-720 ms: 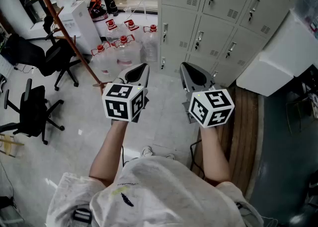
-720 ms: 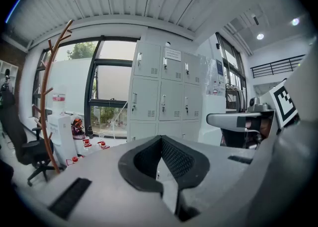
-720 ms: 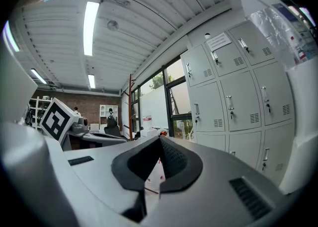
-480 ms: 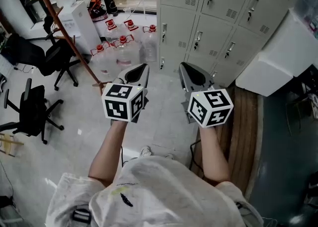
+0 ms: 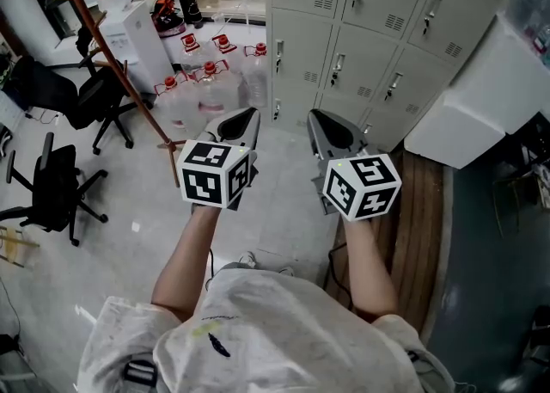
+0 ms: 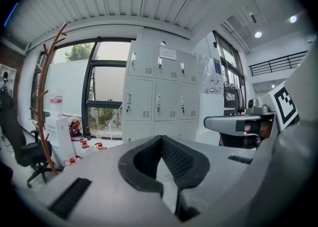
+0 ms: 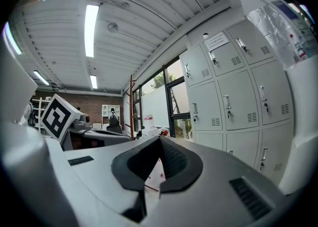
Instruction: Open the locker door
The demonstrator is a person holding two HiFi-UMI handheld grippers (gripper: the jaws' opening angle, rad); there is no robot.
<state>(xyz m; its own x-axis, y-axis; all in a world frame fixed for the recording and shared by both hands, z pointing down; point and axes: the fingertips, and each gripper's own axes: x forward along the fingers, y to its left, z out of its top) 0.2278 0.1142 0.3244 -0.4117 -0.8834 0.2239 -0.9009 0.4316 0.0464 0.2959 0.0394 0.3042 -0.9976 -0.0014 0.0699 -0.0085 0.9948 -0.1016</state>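
Grey metal lockers (image 5: 344, 47) stand ahead of me with every door closed, filling the upper right of the head view. I hold both grippers out in front, side by side and well apart from the lockers — neither touches a door or a handle. The left gripper (image 5: 243, 114) has its jaws together, tips meeting, with nothing between them. The right gripper (image 5: 316, 116) is the same, pressed closed and empty. Red-capped water bottles (image 5: 215, 73) sit on the floor just left of the lockers, with black office chairs (image 5: 56, 185) farther left.
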